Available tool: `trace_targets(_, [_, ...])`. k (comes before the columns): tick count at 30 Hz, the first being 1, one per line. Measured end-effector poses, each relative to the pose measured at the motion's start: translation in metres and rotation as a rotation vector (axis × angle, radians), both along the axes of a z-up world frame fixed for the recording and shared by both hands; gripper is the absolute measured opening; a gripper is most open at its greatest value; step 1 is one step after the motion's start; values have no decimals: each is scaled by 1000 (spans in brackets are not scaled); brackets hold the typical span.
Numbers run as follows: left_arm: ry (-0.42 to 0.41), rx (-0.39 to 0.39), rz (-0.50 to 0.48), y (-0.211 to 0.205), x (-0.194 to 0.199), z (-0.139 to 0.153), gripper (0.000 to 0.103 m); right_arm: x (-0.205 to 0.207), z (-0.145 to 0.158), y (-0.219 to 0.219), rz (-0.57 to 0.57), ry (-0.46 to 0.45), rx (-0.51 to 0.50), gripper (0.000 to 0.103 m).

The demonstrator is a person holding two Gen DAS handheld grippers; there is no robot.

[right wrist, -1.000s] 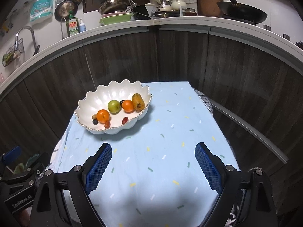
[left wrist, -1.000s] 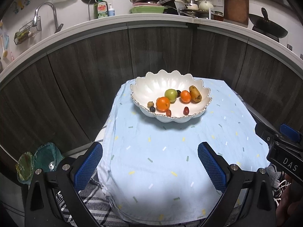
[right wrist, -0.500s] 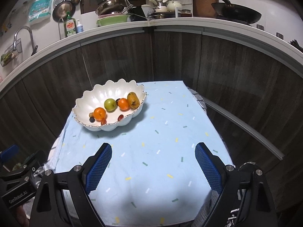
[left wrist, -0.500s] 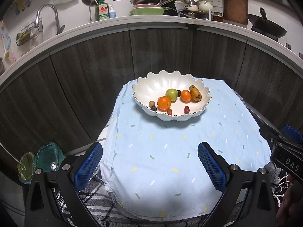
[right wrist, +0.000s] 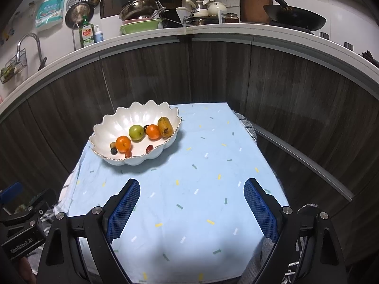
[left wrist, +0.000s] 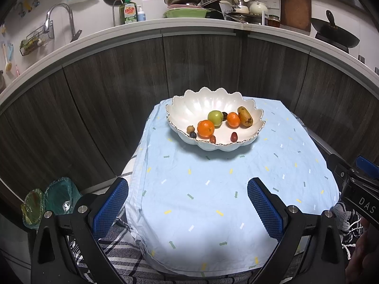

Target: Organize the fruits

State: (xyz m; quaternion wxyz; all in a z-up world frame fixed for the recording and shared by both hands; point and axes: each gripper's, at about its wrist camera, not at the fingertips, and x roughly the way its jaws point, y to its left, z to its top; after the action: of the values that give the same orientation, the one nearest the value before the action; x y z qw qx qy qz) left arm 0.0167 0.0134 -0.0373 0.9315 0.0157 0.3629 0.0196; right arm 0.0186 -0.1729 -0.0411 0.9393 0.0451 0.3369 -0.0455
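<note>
A white scalloped bowl [left wrist: 203, 104] [right wrist: 132, 118] stands at the far end of a light blue patterned cloth [left wrist: 225, 184] [right wrist: 189, 189]. Inside lie two oranges [left wrist: 205, 129] [right wrist: 123, 144], a green apple [left wrist: 215, 117] [right wrist: 136, 132], a spotted yellow mango [left wrist: 245, 116] [right wrist: 165, 126] and several small dark and red fruits [left wrist: 234, 137]. My left gripper [left wrist: 188, 191] is open above the near edge of the cloth, nothing between its blue pads. My right gripper [right wrist: 191, 193] is open too, empty, near the cloth's front. Each gripper shows at the edge of the other's view.
Dark wood cabinet fronts [left wrist: 118, 82] curve behind the table, under a white counter [left wrist: 189, 23] with a tap, dish soap, pots and a wok. Green bags [left wrist: 47, 203] sit on the floor at left. A checked cloth [left wrist: 113, 248] hangs below the blue one.
Both views have pulled back slightly from the bowl, which now looks smaller and farther. Both grippers stay open and empty.
</note>
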Motion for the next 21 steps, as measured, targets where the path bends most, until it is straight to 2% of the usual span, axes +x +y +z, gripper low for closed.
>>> trace_targets(21, [-10, -9, 0, 1, 0, -1, 102, 1, -1, 0, 0, -4, 2, 90])
